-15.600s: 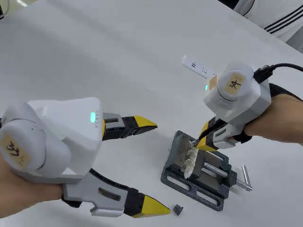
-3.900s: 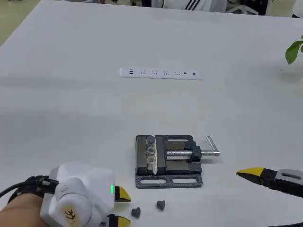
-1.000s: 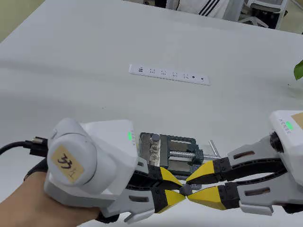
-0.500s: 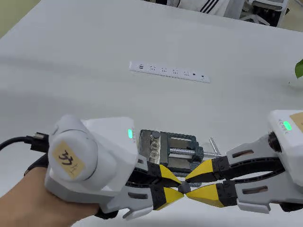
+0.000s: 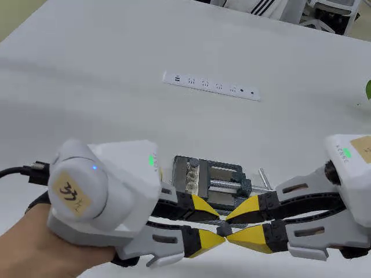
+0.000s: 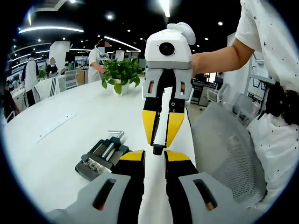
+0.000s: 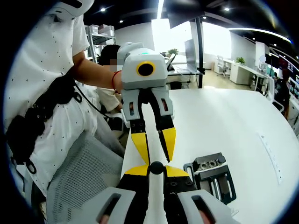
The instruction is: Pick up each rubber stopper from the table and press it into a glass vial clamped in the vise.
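Note:
A small dark rubber stopper point(image 5: 222, 230) hangs above the table in front of the vise point(image 5: 229, 174). My right gripper point(image 5: 227, 229) is shut on the stopper point(image 7: 156, 167). My left gripper point(image 5: 220, 227) meets it tip to tip, its jaws slightly apart on either side of the stopper point(image 6: 158, 150), so it is open. The dark vise point(image 6: 100, 156) clamps a row of glass vials point(image 5: 190, 176); the far vial carries a dark stopper point(image 5: 195, 164). In the right gripper view the vise point(image 7: 212, 179) lies to the right of the jaws.
A white power strip point(image 5: 211, 86) lies on the white table beyond the vise. A potted plant point(image 6: 120, 74) stands at the far end of the table. A mesh chair point(image 6: 229, 149) stands at the table's edge beside the person.
The left gripper's jaws have parted a little around the stopper, which stays between the right gripper's tips. Both grippers remain tip to tip in front of the vise.

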Demonstrator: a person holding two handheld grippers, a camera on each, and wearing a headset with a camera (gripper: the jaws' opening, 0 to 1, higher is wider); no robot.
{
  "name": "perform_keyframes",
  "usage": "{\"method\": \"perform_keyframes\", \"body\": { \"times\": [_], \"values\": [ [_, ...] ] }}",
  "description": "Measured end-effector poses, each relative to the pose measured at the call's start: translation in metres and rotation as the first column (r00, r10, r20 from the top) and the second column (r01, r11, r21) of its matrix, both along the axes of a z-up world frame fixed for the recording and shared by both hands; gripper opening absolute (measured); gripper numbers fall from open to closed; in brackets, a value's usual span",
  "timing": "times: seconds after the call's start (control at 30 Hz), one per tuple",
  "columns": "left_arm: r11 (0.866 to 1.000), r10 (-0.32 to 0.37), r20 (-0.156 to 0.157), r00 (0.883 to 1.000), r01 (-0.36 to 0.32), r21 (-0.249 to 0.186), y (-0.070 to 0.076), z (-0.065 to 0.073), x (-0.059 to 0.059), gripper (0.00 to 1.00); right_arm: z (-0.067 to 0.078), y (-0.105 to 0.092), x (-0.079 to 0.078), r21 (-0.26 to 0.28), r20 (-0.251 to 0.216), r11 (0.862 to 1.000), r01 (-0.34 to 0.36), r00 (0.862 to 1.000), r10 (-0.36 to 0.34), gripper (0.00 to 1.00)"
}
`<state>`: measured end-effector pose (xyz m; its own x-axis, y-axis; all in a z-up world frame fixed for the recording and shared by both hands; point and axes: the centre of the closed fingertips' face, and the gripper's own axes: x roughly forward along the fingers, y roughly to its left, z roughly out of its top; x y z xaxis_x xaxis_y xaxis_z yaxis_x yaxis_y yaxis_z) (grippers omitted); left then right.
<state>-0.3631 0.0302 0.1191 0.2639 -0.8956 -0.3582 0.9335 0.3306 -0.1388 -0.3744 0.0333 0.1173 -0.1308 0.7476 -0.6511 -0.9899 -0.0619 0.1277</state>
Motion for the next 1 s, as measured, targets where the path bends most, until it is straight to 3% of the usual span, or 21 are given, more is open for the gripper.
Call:
{"method": "perform_keyframes", "body": {
  "times": [0.23,0.47,0.67,0.73,1.0],
  "values": [
    [0.997,0.079,-0.007,0.997,-0.079,0.001,0.021,-0.007,0.008,0.24,0.006,0.002,0.020,-0.025,0.022,0.999,0.029,0.999,-0.029,0.05],
    [0.988,0.157,-0.004,0.988,-0.157,-0.004,0.047,-0.013,0.017,0.33,0.007,0.017,0.052,-0.064,0.062,0.996,0.066,0.996,-0.062,0.06],
    [0.975,0.219,0.008,0.976,-0.219,-0.022,0.065,-0.018,0.025,0.49,-0.007,0.027,0.086,-0.144,0.095,0.983,0.118,0.990,-0.105,0.06],
    [0.972,0.233,-0.001,0.972,-0.233,-0.027,0.069,-0.020,0.027,0.52,-0.012,0.029,0.092,-0.164,0.097,0.979,0.119,0.990,-0.104,0.06],
    [0.966,0.255,0.013,0.967,-0.254,-0.051,0.078,-0.030,0.032,0.65,-0.039,0.035,0.114,-0.286,0.105,0.951,0.115,0.991,-0.088,0.06]
  ]
}}
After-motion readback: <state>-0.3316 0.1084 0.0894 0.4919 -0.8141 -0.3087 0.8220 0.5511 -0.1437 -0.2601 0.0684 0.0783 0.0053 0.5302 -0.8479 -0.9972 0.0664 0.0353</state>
